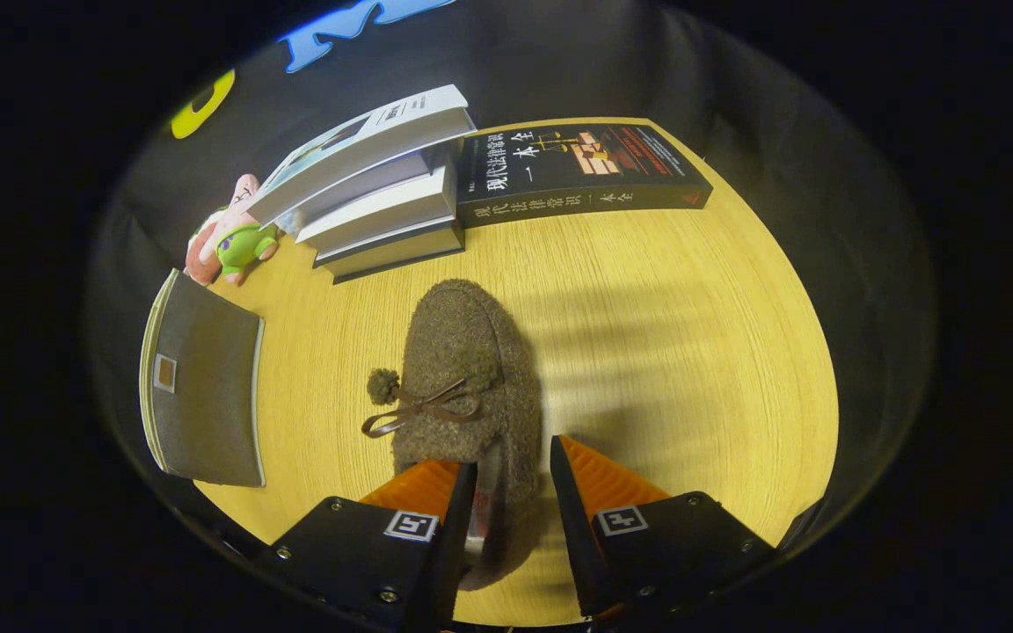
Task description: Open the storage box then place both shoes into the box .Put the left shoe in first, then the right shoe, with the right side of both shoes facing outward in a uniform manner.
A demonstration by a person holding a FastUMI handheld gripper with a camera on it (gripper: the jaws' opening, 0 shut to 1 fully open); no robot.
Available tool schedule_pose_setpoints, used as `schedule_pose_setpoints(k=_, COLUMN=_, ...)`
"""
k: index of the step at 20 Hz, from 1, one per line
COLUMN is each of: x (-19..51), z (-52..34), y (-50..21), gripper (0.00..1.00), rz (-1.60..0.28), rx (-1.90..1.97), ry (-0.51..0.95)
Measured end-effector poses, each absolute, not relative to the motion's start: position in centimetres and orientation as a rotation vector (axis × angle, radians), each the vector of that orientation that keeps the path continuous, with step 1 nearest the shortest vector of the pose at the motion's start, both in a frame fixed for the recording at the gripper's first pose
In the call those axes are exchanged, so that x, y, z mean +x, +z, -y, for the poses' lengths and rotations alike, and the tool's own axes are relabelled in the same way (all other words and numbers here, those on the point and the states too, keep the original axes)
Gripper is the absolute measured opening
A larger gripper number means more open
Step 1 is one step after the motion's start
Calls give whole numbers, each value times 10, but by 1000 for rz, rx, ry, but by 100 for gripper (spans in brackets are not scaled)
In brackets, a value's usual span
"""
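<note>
Readable print on the table: one book title, little else

The dark book [581,171] lying flat at the far side of the table carries the title 现代法律常识一本全 in pale characters across its cover, and the same title runs along the spine facing me. The smaller print on that cover is too fine to read. The white book [366,145] topping the stack beside it has a few small lines of print, illegible from here. The grey case [207,387] bears a small square patch [165,373] with nothing I can make out. Each side of the gripper [511,466] wears a black-and-white square marker [411,525], a pattern and not words. Its fingers straddle the fuzzy shoe's [462,369] heel rim.
</note>
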State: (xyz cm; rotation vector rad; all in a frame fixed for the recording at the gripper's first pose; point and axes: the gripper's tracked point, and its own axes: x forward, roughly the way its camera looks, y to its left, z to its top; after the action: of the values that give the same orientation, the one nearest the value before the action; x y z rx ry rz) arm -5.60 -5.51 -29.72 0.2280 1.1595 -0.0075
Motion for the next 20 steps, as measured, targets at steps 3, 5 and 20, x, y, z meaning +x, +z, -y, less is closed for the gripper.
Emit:
schedule_pose_setpoints(k=3, x=-54, z=59, y=-308, gripper=51, rz=-1191, rx=221, ry=-24)
schedule_pose_setpoints(k=5, x=-53, z=58, y=-311, gripper=51, rz=-1200, rx=257, ry=-21)
schedule_pose_setpoints(k=20, x=-70, z=13, y=-260, gripper=0, rz=-1203, rx=469, ry=-11)
